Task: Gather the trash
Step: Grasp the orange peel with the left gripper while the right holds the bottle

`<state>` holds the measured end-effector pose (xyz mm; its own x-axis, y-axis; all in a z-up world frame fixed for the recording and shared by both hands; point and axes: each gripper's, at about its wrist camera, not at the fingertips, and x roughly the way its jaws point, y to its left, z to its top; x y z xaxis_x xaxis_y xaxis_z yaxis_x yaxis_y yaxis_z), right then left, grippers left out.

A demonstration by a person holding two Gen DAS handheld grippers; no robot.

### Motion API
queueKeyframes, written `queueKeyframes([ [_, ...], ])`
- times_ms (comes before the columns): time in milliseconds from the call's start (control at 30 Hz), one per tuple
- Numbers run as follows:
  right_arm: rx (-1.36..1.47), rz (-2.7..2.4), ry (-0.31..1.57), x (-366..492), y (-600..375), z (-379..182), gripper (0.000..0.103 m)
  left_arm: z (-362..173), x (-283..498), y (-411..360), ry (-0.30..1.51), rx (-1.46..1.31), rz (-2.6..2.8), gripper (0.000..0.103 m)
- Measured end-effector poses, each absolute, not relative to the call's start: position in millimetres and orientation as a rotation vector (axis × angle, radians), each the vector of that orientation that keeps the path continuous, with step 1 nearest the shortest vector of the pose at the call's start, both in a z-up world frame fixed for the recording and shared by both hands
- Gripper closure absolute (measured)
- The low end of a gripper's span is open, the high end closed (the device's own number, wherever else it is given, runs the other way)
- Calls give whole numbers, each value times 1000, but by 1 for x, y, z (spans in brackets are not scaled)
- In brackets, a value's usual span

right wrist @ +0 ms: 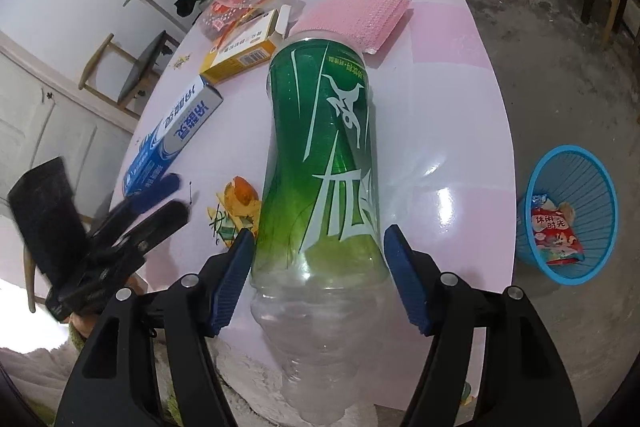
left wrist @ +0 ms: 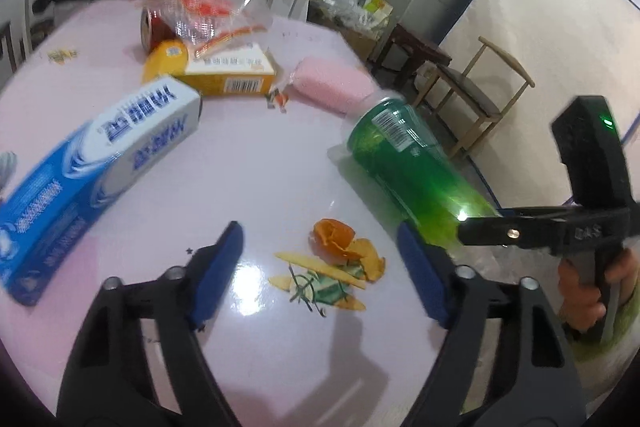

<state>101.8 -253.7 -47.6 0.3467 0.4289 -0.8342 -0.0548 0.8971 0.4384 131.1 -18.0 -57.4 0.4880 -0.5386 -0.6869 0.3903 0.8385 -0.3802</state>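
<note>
Your right claw (right wrist: 318, 275) straddled the green bottle (right wrist: 320, 163), which seemed lifted over the counter (right wrist: 460, 131); whether its pads actually gripped it, I could not tell. Your left claw (left wrist: 320, 279) hung spread wide over the orange peel (left wrist: 340, 247) (toothpaste box (left wrist: 88, 195) beside). The blue bin (right wrist: 572, 215) stood on the floor.

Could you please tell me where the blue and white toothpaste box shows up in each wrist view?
Left wrist: the blue and white toothpaste box lies at the left edge on the pink table.
Right wrist: left of centre, beyond the left gripper.
Shared landmark: the green plastic bottle.
</note>
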Motion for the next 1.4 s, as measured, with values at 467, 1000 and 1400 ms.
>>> queueKeyframes([
  [467,415,329,1146,95,-262,-51,39,-73,136,-52,916,-15,-583,65],
  [1000,393,299,1079,84,-264,-40,40,-61,130,-32,887,-48,-541,97],
  [1400,450,301,993,64,-281,-16,41,-20,113,-17,799,-146,-555,98],
])
